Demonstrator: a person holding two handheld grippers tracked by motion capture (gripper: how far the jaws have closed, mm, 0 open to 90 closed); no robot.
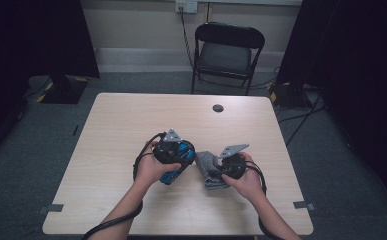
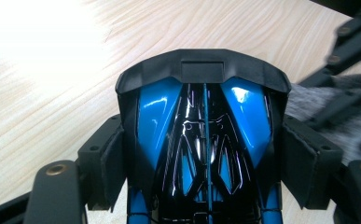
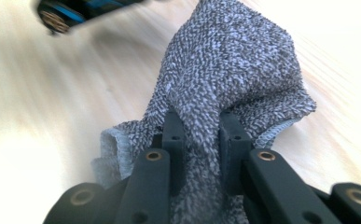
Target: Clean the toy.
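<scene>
Cloth [image 3: 234, 79] is what we see pinched between the jaws of the right gripper [image 3: 201, 135]: a grey, speckled terry fabric with a nubbly weave and a pale stitched hem along its edge. The two black pads [image 3: 173, 133] press a bunched fold of it from either side, and the rest rises in a soft peak ahead of them, with a loose flap hanging down at the left. In the high view we find the same cloth [image 1: 207, 167] crumpled just above the counter [image 1: 131, 120], beside the right gripper [image 1: 226, 167].

The left gripper [image 2: 204, 154] has its jaws set wide, clamping a glossy blue and black plastic object [image 2: 201, 121] at its two sides. We see a hard, shiny shell with curved blue panels, a black lattice down the middle split by a thin blue seam, and a matte black arched cap across the far end. In the high view this object [image 1: 177, 162] sits under the left hand [image 1: 153, 167], close to the cloth.

Each gripper carries a grey three-cornered plate on top. The counter is pale wood-grain laminate, rectangular with rounded corners and a dark round cable hole [image 1: 218, 108] near its far edge. Beyond it stands a black folding chair [image 1: 228, 50] on grey carpet.
</scene>
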